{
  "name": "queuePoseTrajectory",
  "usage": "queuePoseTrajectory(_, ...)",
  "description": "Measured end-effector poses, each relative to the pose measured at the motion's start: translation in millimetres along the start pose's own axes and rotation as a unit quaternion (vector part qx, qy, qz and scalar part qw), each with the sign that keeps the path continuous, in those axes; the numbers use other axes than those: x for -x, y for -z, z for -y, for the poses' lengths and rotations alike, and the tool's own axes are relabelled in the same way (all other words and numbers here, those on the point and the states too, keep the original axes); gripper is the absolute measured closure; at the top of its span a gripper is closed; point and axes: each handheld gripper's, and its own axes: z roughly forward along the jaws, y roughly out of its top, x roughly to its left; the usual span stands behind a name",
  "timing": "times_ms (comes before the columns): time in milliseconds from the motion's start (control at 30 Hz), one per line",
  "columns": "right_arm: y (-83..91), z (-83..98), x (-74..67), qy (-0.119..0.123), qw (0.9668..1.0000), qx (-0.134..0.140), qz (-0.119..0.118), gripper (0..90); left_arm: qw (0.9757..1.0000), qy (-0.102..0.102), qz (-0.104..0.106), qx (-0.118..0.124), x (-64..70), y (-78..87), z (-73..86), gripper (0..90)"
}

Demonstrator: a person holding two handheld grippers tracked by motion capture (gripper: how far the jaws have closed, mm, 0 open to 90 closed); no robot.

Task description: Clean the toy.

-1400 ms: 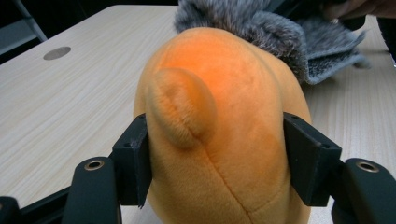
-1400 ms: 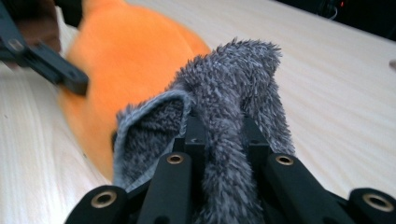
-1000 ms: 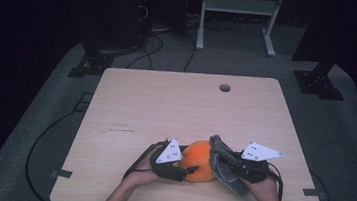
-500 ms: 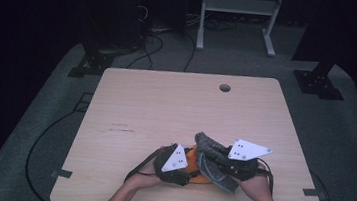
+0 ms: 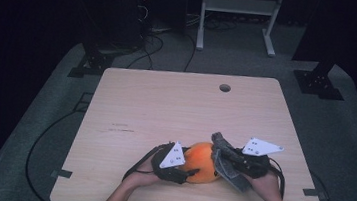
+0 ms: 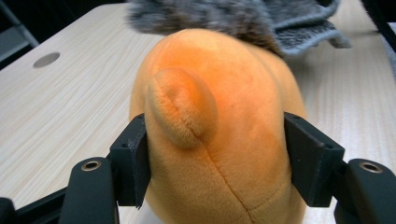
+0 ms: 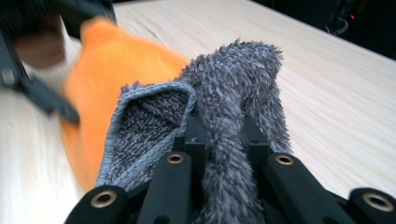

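An orange plush toy [image 5: 201, 161] lies near the front edge of the wooden table [image 5: 175, 110]. My left gripper [image 5: 186, 171] is shut on the orange plush toy [image 6: 219, 140], its two black pads [image 6: 135, 158] pressing into both sides. My right gripper [image 5: 220, 162] is shut on a grey fluffy cloth [image 5: 225, 161], which drapes against the toy's right side. In the right gripper view the grey cloth [image 7: 224, 121] is pinched between the jaws, with the orange toy [image 7: 112, 79] blurred just behind it. The cloth [image 6: 261, 18] brushes the toy's top in the left gripper view.
A round cable hole [image 5: 225, 88] sits at the table's far side. A white metal stand [image 5: 238, 11] and black equipment bases [image 5: 319, 85] stand on the floor beyond. Cables [image 5: 41, 141] run along the floor at the left.
My right gripper with the grey cloth swung left over the toy half a second ago and has come back to the toy's right side. The left gripper and the toy kept still.
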Motion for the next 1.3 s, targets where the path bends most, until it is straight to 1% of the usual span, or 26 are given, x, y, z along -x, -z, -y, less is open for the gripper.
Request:
queuePoseTrajectory(100,4.2,6.1,0.7,0.002,0.9998,-0.014,0.013,76.9,0.9998,0.018,-0.006,-0.004,-5.7,1.3,3.7,32.8)
queuePoseTrajectory(167,7.6,3.2,-5.2,0.01,0.9999,-0.006,0.01,76.9,0.9995,0.029,-0.012,-0.008,-9.2,1.9,5.4,32.8)
queuePoseTrajectory(200,9.0,-1.0,-11.7,0.021,0.9998,0.004,-0.002,76.9,0.9993,0.035,-0.013,-0.009,-10.9,2.1,6.1,32.8)
queuePoseTrajectory(267,6.7,-6.5,-23.7,0.043,0.9988,0.012,-0.019,76.9,0.9991,0.039,-0.012,-0.007,-12.1,2.3,7.0,32.5)
queuePoseTrajectory(300,2.9,-7.8,-28.3,0.053,0.9984,0.006,-0.02,76.8,0.9992,0.038,-0.012,-0.007,-12.0,2.6,6.9,31.0)
queuePoseTrajectory(333,-1.4,-7.4,-30.8,0.06,0.998,0.001,-0.017,76.9,0.9989,0.045,-0.008,-0.003,-13.0,3.6,6.6,27.7)
queuePoseTrajectory(367,-4.7,-6.1,-30.5,0.059,0.9982,-0.001,-0.015,76.8,0.9979,0.065,0.006,0.005,-16.3,5.8,6.3,23.2)
queuePoseTrajectory(400,-6.6,-4.7,-27.8,0.053,0.9985,0.002,-0.014,76.9,0.997,0.076,0.011,0.009,-18.2,7.1,6.2,19.7)
queuePoseTrajectory(467,-6.6,-4.3,-25.0,0.047,0.9988,0.005,-0.013,76.9,0.9949,0.097,0.022,0.014,-21.7,7.8,6.8,18.4)
queuePoseTrajectory(567,-7.9,-3.2,-24.5,0.049,0.9987,0.008,-0.011,76.8,0.9941,0.106,0.018,0.007,-21.2,2.2,9.2,18.8)
queuePoseTrajectory(633,-7.8,-3.5,-23.6,0.049,0.9988,0.006,-0.007,76.8,0.9938,0.109,0.014,0.015,-19.2,2.3,8.4,28.7)
queuePoseTrajectory(700,-3.8,-5.3,-22.6,0.045,0.999,0.005,-0.006,76.9,0.9916,0.123,0.034,0.023,-19.5,6.0,5.0,37.3)
queuePoseTrajectory(767,4.0,-8.7,-23.7,0.039,0.9991,0.013,-0.009,76.9,0.9891,0.133,0.056,0.031,-19.6,9.2,2.8,38.8)
queuePoseTrajectory(800,7.2,-10.1,-24.8,0.039,0.999,0.018,-0.013,76.9,0.9868,0.141,0.074,0.032,-19.5,9.6,2.4,38.9)
queuePoseTrajectory(833,10.0,-11.7,-26.8,0.04,0.9988,0.021,-0.018,76.9,0.9832,0.149,0.099,0.033,-17.9,8.7,2.3,39.0)
queuePoseTrajectory(867,12.4,-14.1,-31.1,0.046,0.9983,0.02,-0.029,76.9,0.9822,0.153,0.105,0.03,-15.9,7.3,2.5,38.8)
queuePoseTrajectory(933,10.5,-13.9,-37.2,0.059,0.998,0.01,-0.021,76.9,0.9851,0.147,0.086,0.022,-13.9,4.9,2.9,32.9)
queuePoseTrajectory(967,7.6,-12.2,-35.7,0.057,0.9981,0.01,-0.022,76.9,0.986,0.146,0.078,0.02,-14.6,5.1,2.6,28.7)
queuePoseTrajectory(1000,5.4,-10.8,-33.4,0.049,0.9984,0.012,-0.024,76.9,0.9887,0.136,0.059,0.025,-16.2,6.8,1.1,23.6)
queuePoseTrajectory(1033,2.0,-9.0,-29.5,0.041,0.9988,0.014,-0.022,76.9,0.9903,0.126,0.043,0.039,-17.0,9.9,-0.4,18.7)
queuePoseTrajectory(1100,-3.0,-8.1,-24.8,0.036,0.9992,0.016,-0.009,76.9,0.9922,0.106,-0.002,0.064,-16.8,16.2,-4.3,16.7)
queuePoseTrajectory(1133,-5.2,-8.2,-23.5,0.032,0.9993,0.019,-0.008,76.9,0.9932,0.088,-0.018,0.075,-15.4,18.7,-4.8,17.5)
queuePoseTrajectory(1167,-7.3,-8.8,-23.2,0.034,0.9992,0.022,-0.005,76.9,0.9944,0.066,-0.025,0.078,-12.9,18.1,-3.8,23.5)
queuePoseTrajectory(1200,-9.2,-9.7,-23.3,0.037,0.9991,0.023,-0.001,76.9,0.9963,0.05,-0.037,0.06,-10.1,14.8,-2.6,30.9)
queuePoseTrajectory(1233,-10.1,-12.4,-24.8,0.039,0.999,0.023,0.001,76.9,0.9973,0.045,-0.039,0.042,-8.2,10.1,-0.7,35.4)
queuePoseTrajectory(1300,-9.0,-13.6,-26.4,0.041,0.9989,0.022,0.004,76.9,0.9967,0.057,-0.039,0.043,-8.3,5.4,2.8,36.0)
